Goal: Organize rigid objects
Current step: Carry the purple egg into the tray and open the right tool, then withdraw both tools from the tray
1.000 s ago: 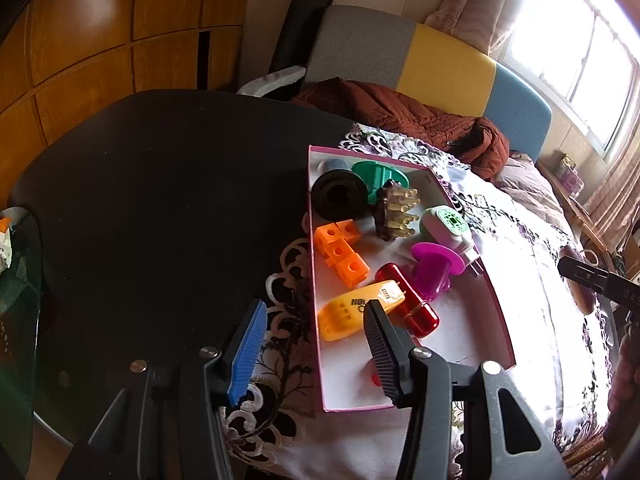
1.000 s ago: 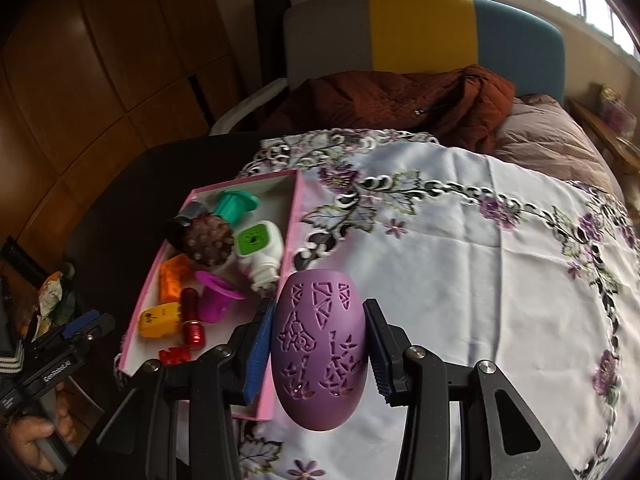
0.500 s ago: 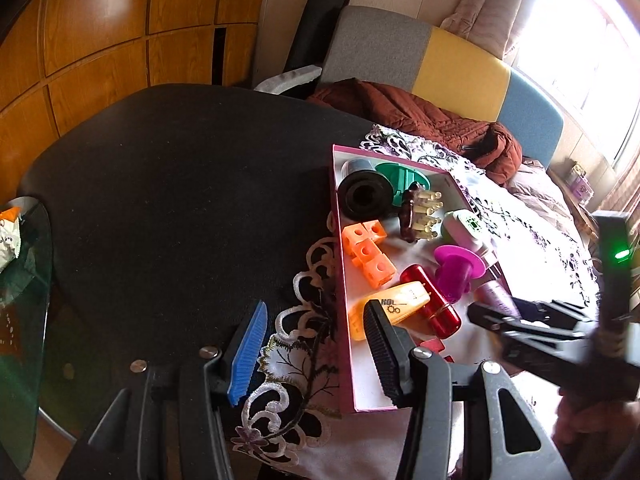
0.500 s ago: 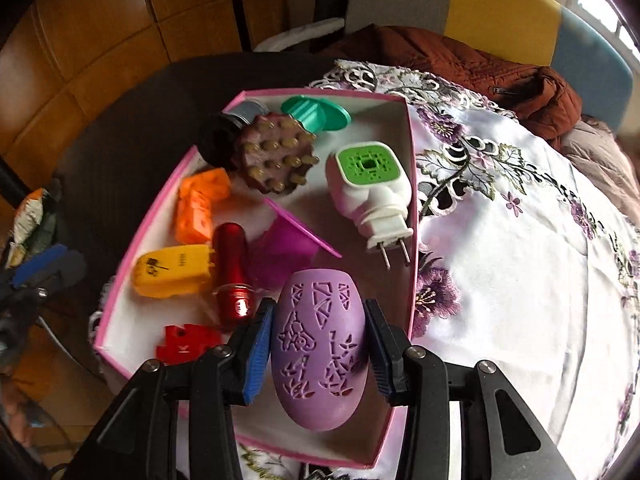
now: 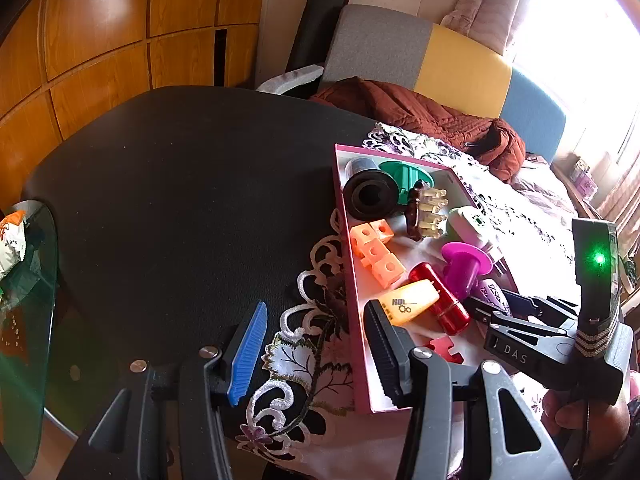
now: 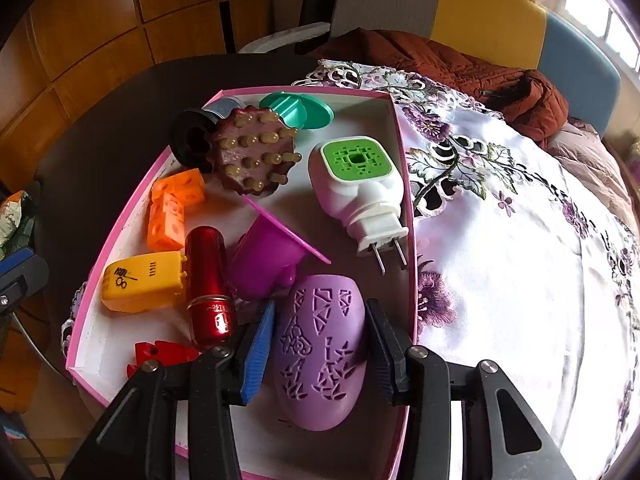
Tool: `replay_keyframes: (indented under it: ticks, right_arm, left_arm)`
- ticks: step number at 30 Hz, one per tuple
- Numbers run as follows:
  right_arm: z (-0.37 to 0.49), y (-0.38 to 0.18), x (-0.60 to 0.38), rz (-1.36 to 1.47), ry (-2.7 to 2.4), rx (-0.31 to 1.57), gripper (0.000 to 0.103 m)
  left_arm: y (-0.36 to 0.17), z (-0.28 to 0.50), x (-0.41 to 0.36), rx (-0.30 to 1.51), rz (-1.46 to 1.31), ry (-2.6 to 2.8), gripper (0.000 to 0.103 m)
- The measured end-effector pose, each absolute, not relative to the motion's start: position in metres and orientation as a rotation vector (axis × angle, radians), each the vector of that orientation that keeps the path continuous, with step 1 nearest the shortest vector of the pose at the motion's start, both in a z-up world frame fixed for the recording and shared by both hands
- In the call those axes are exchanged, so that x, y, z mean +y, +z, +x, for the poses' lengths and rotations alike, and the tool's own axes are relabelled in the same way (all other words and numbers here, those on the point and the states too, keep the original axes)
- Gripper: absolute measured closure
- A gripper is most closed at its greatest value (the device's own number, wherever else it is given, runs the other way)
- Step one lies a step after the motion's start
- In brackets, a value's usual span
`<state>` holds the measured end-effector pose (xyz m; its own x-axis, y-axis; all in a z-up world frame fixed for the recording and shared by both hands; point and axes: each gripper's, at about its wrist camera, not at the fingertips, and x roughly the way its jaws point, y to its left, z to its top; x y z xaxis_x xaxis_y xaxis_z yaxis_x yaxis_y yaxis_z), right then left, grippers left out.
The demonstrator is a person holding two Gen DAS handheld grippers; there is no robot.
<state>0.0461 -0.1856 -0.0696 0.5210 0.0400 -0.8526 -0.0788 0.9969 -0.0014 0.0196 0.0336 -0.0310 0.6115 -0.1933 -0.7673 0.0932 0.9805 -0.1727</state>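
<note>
Dark round worktop (image 5: 180,184), part covered by a white embroidered cloth (image 6: 500,264); pink-rimmed box (image 6: 402,168) sits on it. Nearest: right claw (image 6: 318,344) clamped on the purple egg-shaped shell (image 6: 324,356), pads on its two long sides, shell low over the box's near right corner, contact with the floor unclear. Looks like hard hollow plastic with cutouts: light, stiff, smooth and curved, so could squirt out; side grip at the widest part is right. Left claw (image 5: 312,344) gapes empty over the cloth edge just left of the box. Further in: red cylinder (image 6: 208,284), yellow block (image 6: 140,282), magenta cup (image 6: 268,264), orange cubes (image 6: 172,208), white plug-in unit (image 6: 360,184), brown studded disc (image 6: 252,156), black ring (image 6: 192,140), green cap (image 6: 300,110). Behind: sofa with brown jacket (image 6: 460,68).
</note>
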Motion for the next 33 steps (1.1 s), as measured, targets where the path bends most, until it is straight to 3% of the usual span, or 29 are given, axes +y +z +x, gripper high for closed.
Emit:
replay_keyframes:
  ticks: [4, 7, 10, 17, 22, 33]
  right_arm:
    - [0.04, -0.064, -0.184, -0.027, 0.079, 0.996, 0.05]
    - [0.032, -0.056, -0.183, -0.035, 0.069, 0.956, 0.034]
    - [0.024, -0.047, -0.187, -0.021, 0.064, 0.917, 0.032]
    - [0.002, -0.024, -0.2, 0.014, -0.022, 0.802, 0.015]
    - [-0.011, -0.015, -0.204, 0.035, -0.042, 0.753, 0.013]
    - [-0.02, -0.009, -0.2, 0.038, -0.034, 0.733, 0.013]
  left_arm:
    - [-0.028, 0.017, 0.03, 0.893, -0.11, -0.171, 0.051]
    - [-0.025, 0.013, 0.027, 0.885, -0.102, -0.17, 0.05]
    - [-0.021, 0.009, 0.022, 0.868, -0.084, -0.17, 0.05]
    - [-0.004, -0.006, 0.007, 0.811, -0.049, -0.166, 0.042]
    - [0.006, -0.015, -0.004, 0.782, -0.04, -0.13, 0.027]
    - [0.01, -0.023, -0.007, 0.771, 0.001, -0.052, 0.029]
